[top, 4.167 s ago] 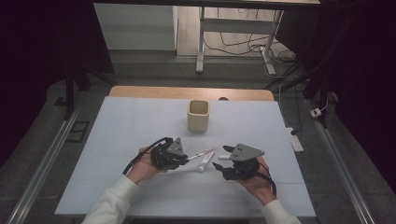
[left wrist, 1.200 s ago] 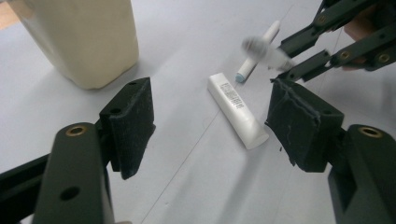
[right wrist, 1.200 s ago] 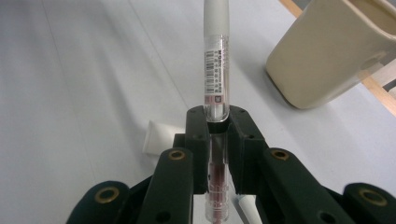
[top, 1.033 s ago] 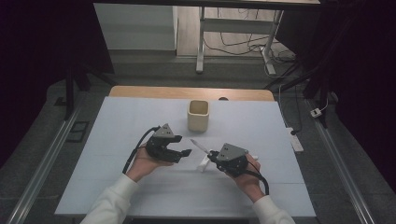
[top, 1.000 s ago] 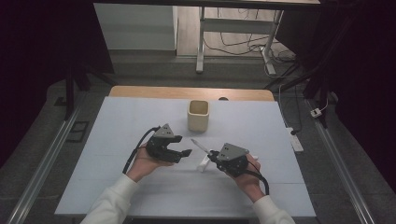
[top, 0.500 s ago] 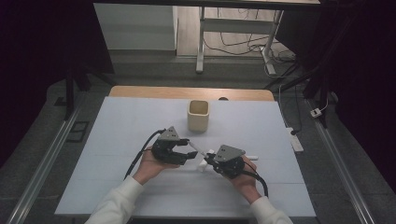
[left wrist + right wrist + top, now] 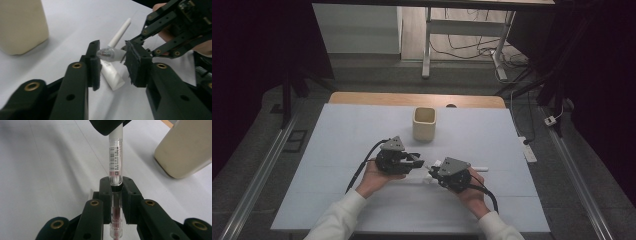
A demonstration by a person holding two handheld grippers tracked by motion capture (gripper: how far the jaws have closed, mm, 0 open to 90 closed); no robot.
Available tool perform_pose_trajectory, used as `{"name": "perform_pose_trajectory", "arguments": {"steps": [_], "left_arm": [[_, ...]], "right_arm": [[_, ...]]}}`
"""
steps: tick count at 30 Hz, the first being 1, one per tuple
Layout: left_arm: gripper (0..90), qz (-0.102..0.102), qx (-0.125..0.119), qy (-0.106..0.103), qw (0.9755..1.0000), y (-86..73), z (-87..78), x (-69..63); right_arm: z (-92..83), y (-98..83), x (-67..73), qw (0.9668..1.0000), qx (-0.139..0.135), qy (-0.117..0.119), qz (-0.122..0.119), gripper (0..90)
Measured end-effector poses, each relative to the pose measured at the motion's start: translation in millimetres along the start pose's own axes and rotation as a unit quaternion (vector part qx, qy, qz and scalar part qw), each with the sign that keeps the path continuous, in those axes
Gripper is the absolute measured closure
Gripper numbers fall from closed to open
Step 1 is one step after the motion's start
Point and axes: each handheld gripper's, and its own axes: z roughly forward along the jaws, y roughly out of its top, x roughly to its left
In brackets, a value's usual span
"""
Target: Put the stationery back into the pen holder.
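The pen (image 7: 115, 162), a clear barrel with a printed label and a white far section, is held up off the worktop (image 7: 362, 130) between the person's two hands, just in front of the cream cup (image 7: 424, 123). The right claw (image 7: 116, 195) is clenched on the clear barrel near its lower end. Its pads sit squarely on either side, so the pen points straight out along the jaws. That hold looks meant to brace the pen as a fixed anchor while the other hand works on its free end.

The left claw (image 7: 113, 53) faces it from the opposite side. Its jaws have just been closing, and the pen's far end lies between them. Whether the pads already press on it cannot be told from the left gripper view. The two claws meet almost nose to nose, which suggests a pull-apart or a handover along the pen's length.

A white stick (image 7: 121, 31) lies flat on the worktop just beyond, apart from both claws.
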Motion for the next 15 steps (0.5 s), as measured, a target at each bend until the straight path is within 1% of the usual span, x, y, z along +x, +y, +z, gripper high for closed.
{"name": "perform_pose_trajectory", "arguments": {"steps": [3,4,9,11,15], "left_arm": [[70.6,-0.004,0.002,-0.021,0.9998,-0.2,1.1,0.0],[72.5,-0.005,0.002,-0.029,0.9996,-0.1,1.6,0.0],[77.7,-0.006,0.009,-0.052,0.9986,-0.4,3.8,-0.3],[78.9,-0.005,0.010,-0.056,0.9984,-0.5,4.2,-0.7],[79.2,-0.001,0.012,-0.054,0.9985,-0.2,4.0,-1.8]], "right_arm": [[1.7,-0.6,1.2,1.0000,0.004,0.000,-0.006,79.1],[1.9,-0.7,1.1,0.9999,0.008,0.001,-0.013,79.1],[4.6,-1.4,3.1,0.9995,0.021,0.001,-0.023,78.6],[5.4,-1.7,3.3,0.9993,0.023,0.000,-0.029,78.5],[5.4,-2.0,3.3,0.9992,0.024,0.003,-0.031,78.0]]}}
